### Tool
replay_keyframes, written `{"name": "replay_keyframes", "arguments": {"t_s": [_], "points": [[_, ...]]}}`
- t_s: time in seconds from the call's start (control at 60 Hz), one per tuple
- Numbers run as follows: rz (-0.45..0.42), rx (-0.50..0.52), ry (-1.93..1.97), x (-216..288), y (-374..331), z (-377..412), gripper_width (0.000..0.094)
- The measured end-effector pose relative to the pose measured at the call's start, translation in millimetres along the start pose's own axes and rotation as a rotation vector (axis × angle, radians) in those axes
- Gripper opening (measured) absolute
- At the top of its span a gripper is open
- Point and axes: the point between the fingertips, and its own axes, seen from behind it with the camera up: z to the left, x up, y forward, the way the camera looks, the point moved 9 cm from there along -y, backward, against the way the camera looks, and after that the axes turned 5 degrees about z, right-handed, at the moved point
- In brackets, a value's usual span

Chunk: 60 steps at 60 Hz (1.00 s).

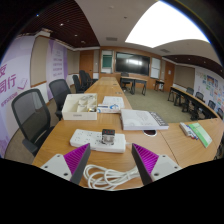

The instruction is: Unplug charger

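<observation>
The tongs (111, 160) hang low in the frame, spread wide with nothing between their purple pads (76, 157) but a loose coil of white cable (105, 178) lying on the wooden tabletop (170, 140) at bottom centre. Neither finger touches the cable; it rests on the wood on its own.

Just ahead of the fingers, a little below the middle of the frame, sits a white power strip (99, 141) with a white charger (108, 134) standing plugged into its top. The strip lies slightly left of centre, closer to the left finger.

Further up the tabletop, toward centre left, stands an open white box (80, 107), and to its right lies a stack of papers (141, 120). At the right side of the frame a green booklet (202, 133) rests near the tabletop's edge.

Black office chairs (33, 116) line the left side of the long tabletop. In the upper middle of the frame, at the far wall, a dark screen (133, 65) is mounted, and a bright ceiling light (165, 25) fills the upper right.
</observation>
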Motion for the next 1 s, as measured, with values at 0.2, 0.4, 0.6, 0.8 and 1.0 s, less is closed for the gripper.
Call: {"name": "replay_keyframes", "arguments": {"t_s": [0.2,0.4,0.6,0.8,1.0], "points": [[0.049,-0.046,-0.002,0,98,15,0.0832],[0.086,-0.05,0.018,-1,142,18,0.0645],[0.064,-0.071,0.029,1,152,15,0.0339],[0.093,-0.086,0.06,5,152,15,0.0242],[-0.313,-0.085,-0.042,142,62,5,0.024]]}}
